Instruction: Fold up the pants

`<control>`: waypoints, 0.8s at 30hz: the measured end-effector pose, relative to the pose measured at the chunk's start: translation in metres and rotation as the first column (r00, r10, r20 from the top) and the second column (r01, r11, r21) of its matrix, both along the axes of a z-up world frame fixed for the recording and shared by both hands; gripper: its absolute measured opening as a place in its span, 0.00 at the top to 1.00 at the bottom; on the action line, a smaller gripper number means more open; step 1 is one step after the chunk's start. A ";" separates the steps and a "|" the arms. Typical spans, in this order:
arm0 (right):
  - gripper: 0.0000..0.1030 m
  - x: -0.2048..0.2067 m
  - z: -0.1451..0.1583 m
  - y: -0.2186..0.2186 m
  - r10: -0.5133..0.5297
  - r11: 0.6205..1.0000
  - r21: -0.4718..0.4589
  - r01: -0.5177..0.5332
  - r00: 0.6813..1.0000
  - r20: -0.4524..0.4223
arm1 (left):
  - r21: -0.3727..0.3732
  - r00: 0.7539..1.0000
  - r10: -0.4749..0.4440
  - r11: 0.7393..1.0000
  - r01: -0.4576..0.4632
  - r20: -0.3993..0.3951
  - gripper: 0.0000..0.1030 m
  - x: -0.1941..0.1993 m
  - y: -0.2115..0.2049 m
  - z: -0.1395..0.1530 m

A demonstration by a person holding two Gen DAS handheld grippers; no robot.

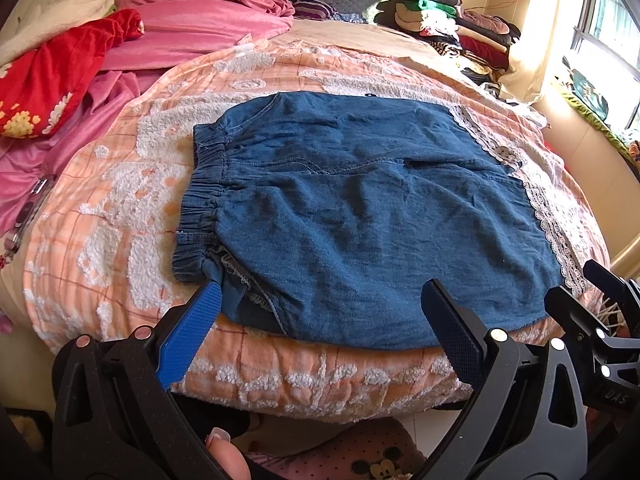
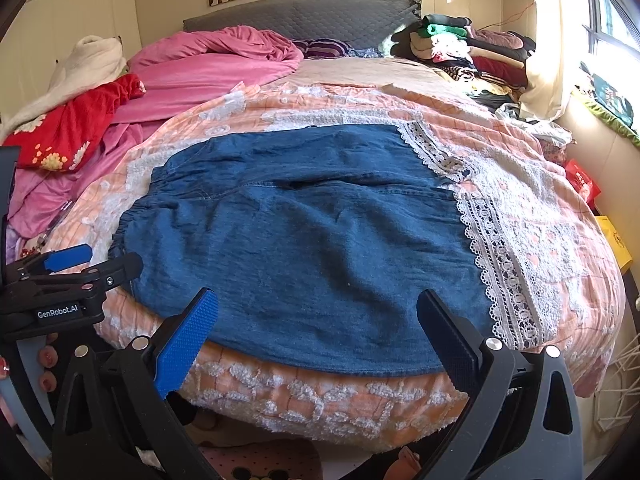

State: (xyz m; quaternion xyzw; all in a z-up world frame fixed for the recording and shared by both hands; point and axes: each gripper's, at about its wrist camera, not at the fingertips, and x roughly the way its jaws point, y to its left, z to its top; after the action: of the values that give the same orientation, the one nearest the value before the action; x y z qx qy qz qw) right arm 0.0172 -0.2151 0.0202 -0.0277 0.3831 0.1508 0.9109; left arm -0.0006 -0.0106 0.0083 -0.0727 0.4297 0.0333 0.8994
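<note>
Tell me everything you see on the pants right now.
The pants are blue denim-look cloth with a gathered elastic waistband on the left and white lace trim along the leg hems on the right. They lie flat, slightly wrinkled, on the peach bedspread near its front edge. Both grippers, left and right, are open; neither grips the cloth.

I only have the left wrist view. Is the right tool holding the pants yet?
Observer: No. The right tool is open, over the near edge of the pants.
Operator: That tool hides the near end of the lace from me. Is it folded under?
Observer: No. The lace lies flat on the bedspread right down to the near edge.
</note>
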 end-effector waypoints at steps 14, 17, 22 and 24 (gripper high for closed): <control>0.04 0.015 -0.002 0.009 0.037 0.999 0.016 -0.037 0.999 -0.020 | -0.008 1.000 0.008 1.000 -0.008 0.003 0.09 0.013 0.011 -0.001; 0.04 0.026 -0.001 0.016 0.065 0.998 0.017 -0.065 0.998 -0.019 | -0.018 1.000 0.018 1.000 -0.018 0.001 0.09 0.018 0.020 -0.003; 0.04 0.051 0.004 0.029 0.110 0.994 0.031 -0.109 0.994 -0.017 | -0.021 0.998 0.055 0.998 -0.055 -0.001 0.09 0.031 0.042 -0.005; 0.04 0.064 0.005 0.037 0.127 0.992 0.024 -0.126 0.992 -0.015 | -0.022 0.997 0.072 0.997 -0.072 0.001 0.09 0.037 0.053 -0.005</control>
State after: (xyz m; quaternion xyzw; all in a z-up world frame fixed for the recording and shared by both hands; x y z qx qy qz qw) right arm 0.0811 -0.1785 0.0250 -0.0403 0.3865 0.2129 0.8965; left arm 0.0362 0.0427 0.0031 -0.0982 0.4264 0.0607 0.8971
